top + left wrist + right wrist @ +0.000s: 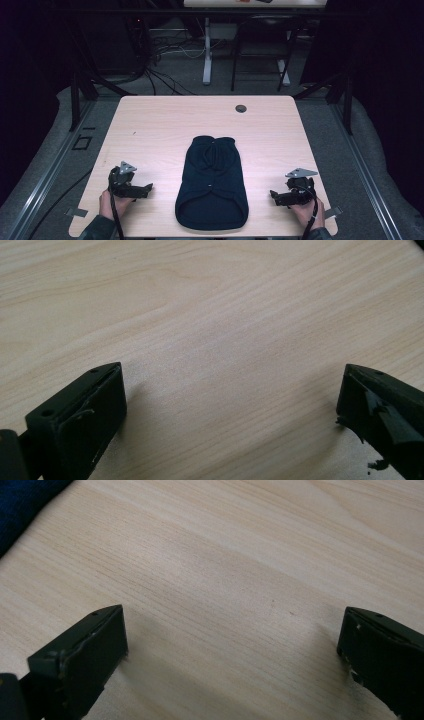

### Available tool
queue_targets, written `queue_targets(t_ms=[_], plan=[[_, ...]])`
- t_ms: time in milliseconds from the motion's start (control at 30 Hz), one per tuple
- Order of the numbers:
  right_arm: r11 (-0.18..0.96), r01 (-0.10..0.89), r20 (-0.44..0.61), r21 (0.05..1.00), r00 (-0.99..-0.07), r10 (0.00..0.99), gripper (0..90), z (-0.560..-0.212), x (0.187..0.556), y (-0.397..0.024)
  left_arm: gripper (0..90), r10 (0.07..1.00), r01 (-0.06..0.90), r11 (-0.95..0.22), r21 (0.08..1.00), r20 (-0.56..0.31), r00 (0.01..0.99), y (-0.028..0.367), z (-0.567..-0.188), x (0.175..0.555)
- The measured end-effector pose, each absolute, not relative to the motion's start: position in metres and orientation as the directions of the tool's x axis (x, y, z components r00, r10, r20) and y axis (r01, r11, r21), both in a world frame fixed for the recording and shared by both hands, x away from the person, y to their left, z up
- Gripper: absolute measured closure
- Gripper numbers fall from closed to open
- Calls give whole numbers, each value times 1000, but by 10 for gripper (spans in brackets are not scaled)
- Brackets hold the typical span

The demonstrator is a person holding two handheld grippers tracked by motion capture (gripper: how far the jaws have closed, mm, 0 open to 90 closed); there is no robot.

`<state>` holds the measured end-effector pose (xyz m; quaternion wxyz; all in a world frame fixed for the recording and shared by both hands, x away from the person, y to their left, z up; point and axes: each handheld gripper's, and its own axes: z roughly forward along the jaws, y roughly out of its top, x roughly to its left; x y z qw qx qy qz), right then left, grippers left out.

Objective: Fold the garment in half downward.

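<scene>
Flat on the table (150, 125) lies a navy sleeveless garment (212, 182); left tool (142, 190) and right tool (276, 196) gape empty.

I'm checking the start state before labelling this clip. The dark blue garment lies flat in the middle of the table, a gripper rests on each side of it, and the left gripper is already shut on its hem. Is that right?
Not quite. The left gripper is open: the left gripper view shows its jaws wide apart over bare table, nothing between them. The high view shows it apart from the dark blue garment. The right gripper rests on the other side, as you said.

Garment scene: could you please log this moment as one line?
garment: flat, untouched | left gripper: open, empty | right gripper: open, empty
</scene>
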<state>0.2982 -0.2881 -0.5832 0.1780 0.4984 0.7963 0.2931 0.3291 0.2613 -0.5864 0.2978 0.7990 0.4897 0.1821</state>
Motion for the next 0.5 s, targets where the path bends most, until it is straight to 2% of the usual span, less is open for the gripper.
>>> queue_targets(t_ms=[333,500], plan=[[331,675,7,659,-446,895,0,-585,297,-290,0,892,672,-343,656,3,453,261,-586,330],[333,684,11,650,-446,895,0,-583,298,-289,0,896,649,-365,667,61,441,258,-584,331]])
